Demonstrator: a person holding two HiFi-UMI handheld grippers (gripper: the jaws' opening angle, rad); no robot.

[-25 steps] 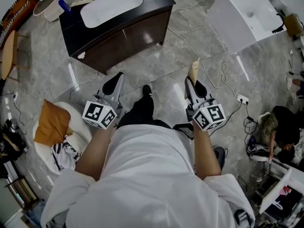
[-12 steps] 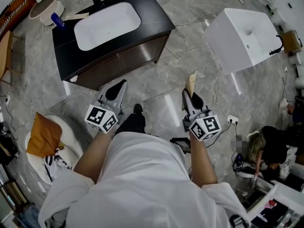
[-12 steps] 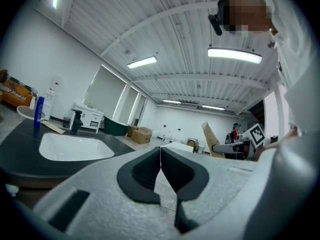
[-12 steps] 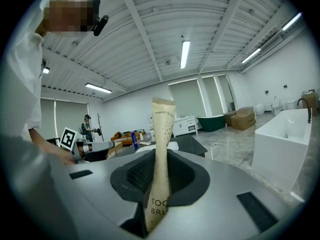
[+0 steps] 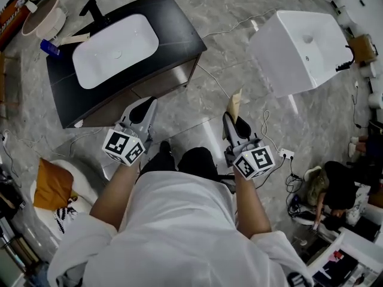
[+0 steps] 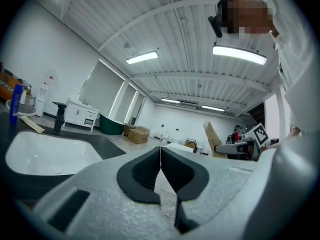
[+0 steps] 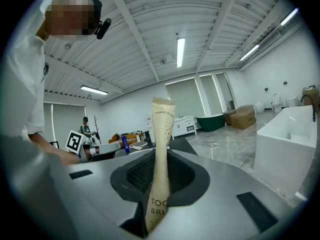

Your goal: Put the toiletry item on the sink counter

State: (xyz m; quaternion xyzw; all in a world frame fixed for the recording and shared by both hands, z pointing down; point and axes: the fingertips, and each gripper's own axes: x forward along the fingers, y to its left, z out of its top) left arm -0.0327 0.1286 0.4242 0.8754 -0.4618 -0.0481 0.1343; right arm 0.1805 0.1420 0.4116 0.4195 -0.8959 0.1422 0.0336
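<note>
Half the job is left: my right gripper (image 5: 231,119), jaws clamped on the tube (image 5: 236,102) at centre frame, is well short of the counter (image 5: 179,23) at upper left, my left gripper (image 5: 143,107) closed on nothing.

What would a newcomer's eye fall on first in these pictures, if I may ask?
The cream toothbrush packet stands upright, clamped in the right gripper. Ahead to the left sits the dark sink counter with its white basin; the left gripper is shut and empty.
</note>
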